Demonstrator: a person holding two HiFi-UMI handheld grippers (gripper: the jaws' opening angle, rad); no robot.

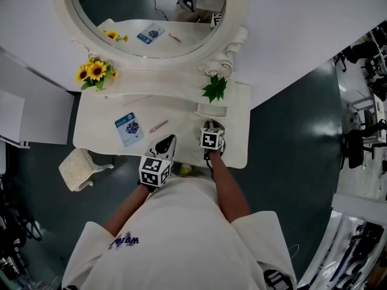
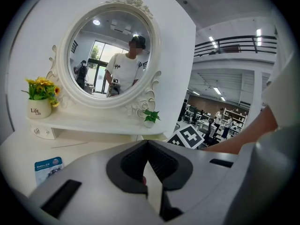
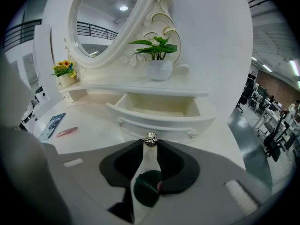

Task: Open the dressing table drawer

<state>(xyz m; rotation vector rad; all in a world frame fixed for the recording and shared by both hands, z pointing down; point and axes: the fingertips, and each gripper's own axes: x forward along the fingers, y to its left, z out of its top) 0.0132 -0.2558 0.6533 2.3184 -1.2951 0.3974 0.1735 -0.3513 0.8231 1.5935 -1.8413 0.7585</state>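
Observation:
The white dressing table (image 1: 103,139) has a small drawer (image 3: 159,108) under its right shelf, and it stands pulled out with its inside showing empty. In the head view the drawer (image 1: 211,110) lies just beyond my right gripper (image 1: 211,125). My right gripper (image 3: 150,142) is shut on the drawer's metal knob (image 3: 150,138), which sits between the fingertips. Over the tabletop's front edge, left of the drawer, my left gripper (image 1: 171,139) points at the mirror. In its own view the left gripper (image 2: 147,142) is shut with nothing between its jaws.
A round mirror (image 1: 151,11) rises at the back. On the shelf stand a sunflower pot (image 1: 94,72) and a green plant (image 1: 214,88). A blue booklet (image 1: 127,128) and a pink pen (image 1: 158,126) lie on the tabletop. A white stool (image 1: 78,168) stands at the front left.

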